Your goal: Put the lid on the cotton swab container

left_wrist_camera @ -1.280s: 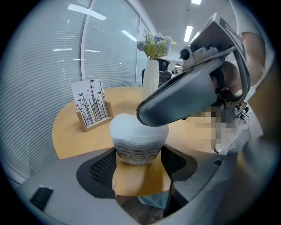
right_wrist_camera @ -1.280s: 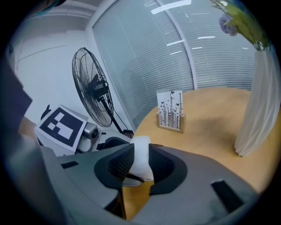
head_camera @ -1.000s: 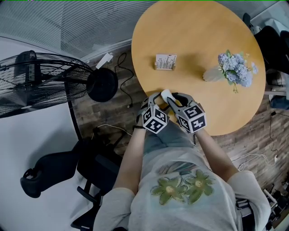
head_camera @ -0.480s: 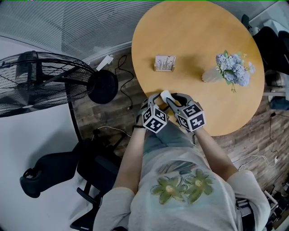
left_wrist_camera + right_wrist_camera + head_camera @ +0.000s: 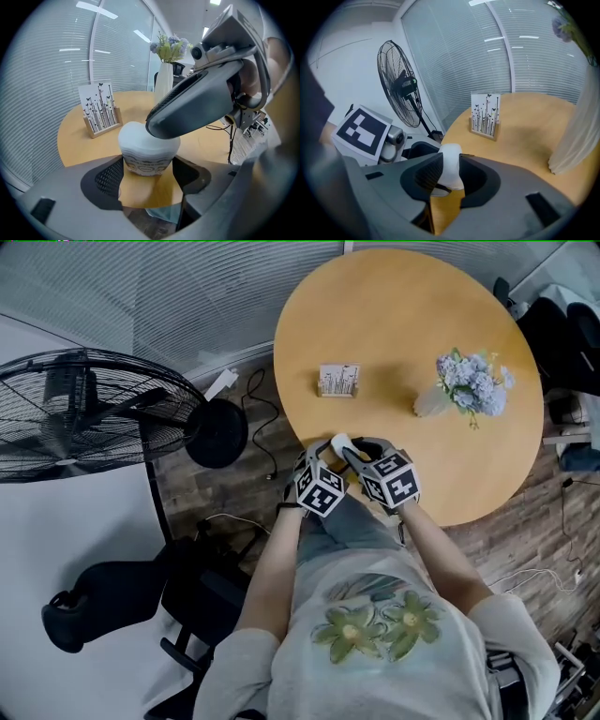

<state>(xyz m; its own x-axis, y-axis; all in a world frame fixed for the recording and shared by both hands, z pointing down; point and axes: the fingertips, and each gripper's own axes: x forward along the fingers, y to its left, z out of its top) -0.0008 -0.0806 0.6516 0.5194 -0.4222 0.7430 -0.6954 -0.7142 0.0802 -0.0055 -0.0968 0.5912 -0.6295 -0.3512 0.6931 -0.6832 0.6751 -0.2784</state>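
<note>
Cotton swab container (image 5: 146, 165) at the near edge of the round wooden surface (image 5: 403, 334), directly in front of the person, with both claws meeting over it. The left claw (image 5: 149, 172) brackets the container's labelled body from either side, pads against its walls. Its jaws have just eased a shade wider with the container between them, so the hold reads as a light steadying grip rather than a squeeze. It serves to hold the body upright and stop it sliding while the top is worked. Whether the base rests on the surface or hangs just clear of it cannot be told.

The white lid (image 5: 138, 137) sits over the container's mouth like a cap. The right claw (image 5: 449, 177) is pinched on this lid, which shows as a narrow white shape between its pads. It reaches in from the opposite side, so that one jaw lies across the lid's top in the left gripper view. Taking the lid by its narrow dimension probably lets the claw steer it down onto the mouth.

Judged from the left gripper view, the lid is lined up and largely down, though full seating is not visible. A final press and release appear to remain.

The card stand (image 5: 338, 381) and the vase of flowers (image 5: 464, 388) stand well apart, farther across the surface.
</note>
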